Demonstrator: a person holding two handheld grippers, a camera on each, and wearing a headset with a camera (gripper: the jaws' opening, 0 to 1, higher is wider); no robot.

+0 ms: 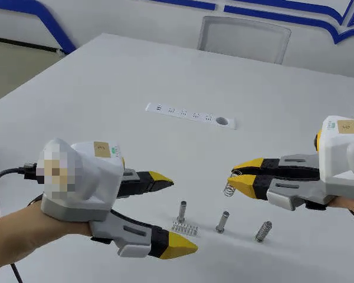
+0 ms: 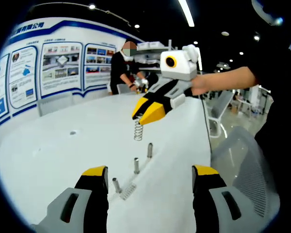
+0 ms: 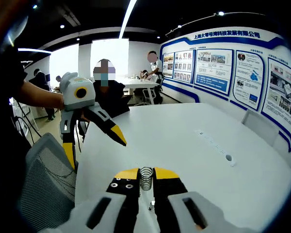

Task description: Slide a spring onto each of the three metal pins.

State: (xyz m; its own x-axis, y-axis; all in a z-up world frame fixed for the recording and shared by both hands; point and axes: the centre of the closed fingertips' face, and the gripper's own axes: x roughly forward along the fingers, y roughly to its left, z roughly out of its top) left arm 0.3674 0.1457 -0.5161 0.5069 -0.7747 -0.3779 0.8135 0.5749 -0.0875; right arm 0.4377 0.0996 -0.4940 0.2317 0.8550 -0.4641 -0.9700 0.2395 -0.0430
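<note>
spring [image 1: 229,189] pinched in right gripper [image 1: 236,177] — line it plumb over the pin [image 1: 222,221] below the tips; left gripper [image 1: 180,216] spread.

The left gripper [image 1: 180,215] and right gripper [image 1: 231,177] are tipped yellow on black and cased in white; the spring [image 1: 229,190] and pins [image 1: 181,210] are coloured silver, the table [image 1: 106,88] white.

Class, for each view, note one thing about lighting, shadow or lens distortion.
Head view: soft, even light, faint shadows beside the pins on the table. Left gripper view: fisheye bows the wall posters; ceiling light strip glares. Right gripper view: window overexposed, spring sharp.
</note>
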